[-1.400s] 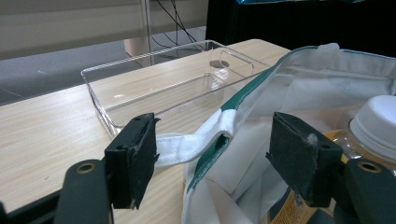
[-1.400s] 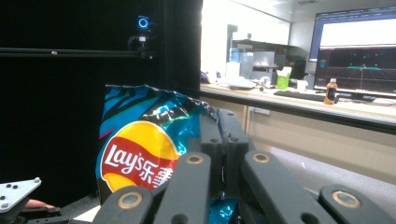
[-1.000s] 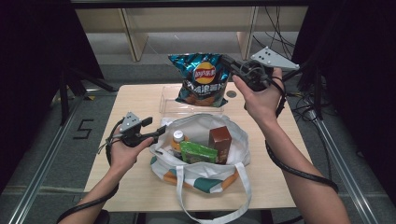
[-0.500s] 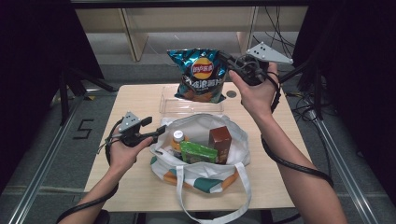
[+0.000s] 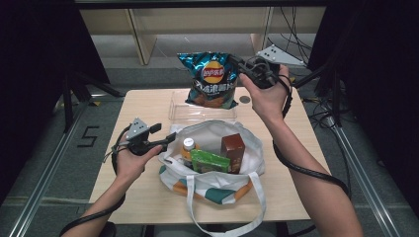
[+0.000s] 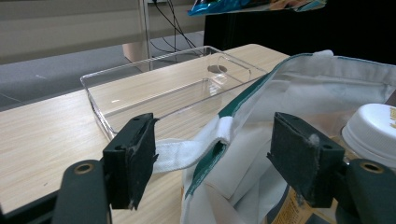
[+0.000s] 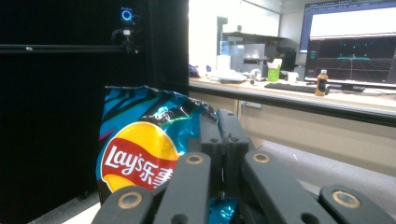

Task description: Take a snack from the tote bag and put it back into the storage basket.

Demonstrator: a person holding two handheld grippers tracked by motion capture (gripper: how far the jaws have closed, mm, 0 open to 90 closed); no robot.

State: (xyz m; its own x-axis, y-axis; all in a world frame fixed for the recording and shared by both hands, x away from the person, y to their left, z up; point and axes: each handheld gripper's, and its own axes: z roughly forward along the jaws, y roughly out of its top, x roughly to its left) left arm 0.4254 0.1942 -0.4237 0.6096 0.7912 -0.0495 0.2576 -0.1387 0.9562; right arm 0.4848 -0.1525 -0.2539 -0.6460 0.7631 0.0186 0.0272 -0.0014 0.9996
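Note:
A blue Lay's chip bag (image 5: 211,79) hangs in the air above the far side of the table, my right gripper (image 5: 239,67) shut on its top right corner. In the right gripper view the chip bag (image 7: 140,149) sits against the closed jaws. A white tote bag (image 5: 215,153) stands open mid-table with a bottle (image 5: 188,147), a green carton (image 5: 211,161) and a brown box (image 5: 232,146) inside. My left gripper (image 5: 165,141) is open at the tote's left rim; in the left gripper view the tote's white strap (image 6: 187,151) lies between its fingers (image 6: 140,158).
A clear plastic tray (image 5: 200,111) lies empty behind the tote, also seen as the tray (image 6: 154,88) in the left gripper view. A small round mark (image 5: 244,99) is on the table near it. The wooden table (image 5: 138,197) has bare surface left and front of the tote.
The right gripper has lifted the chip bag higher and slightly left, away from the tray. The left gripper has stayed at the tote's rim.

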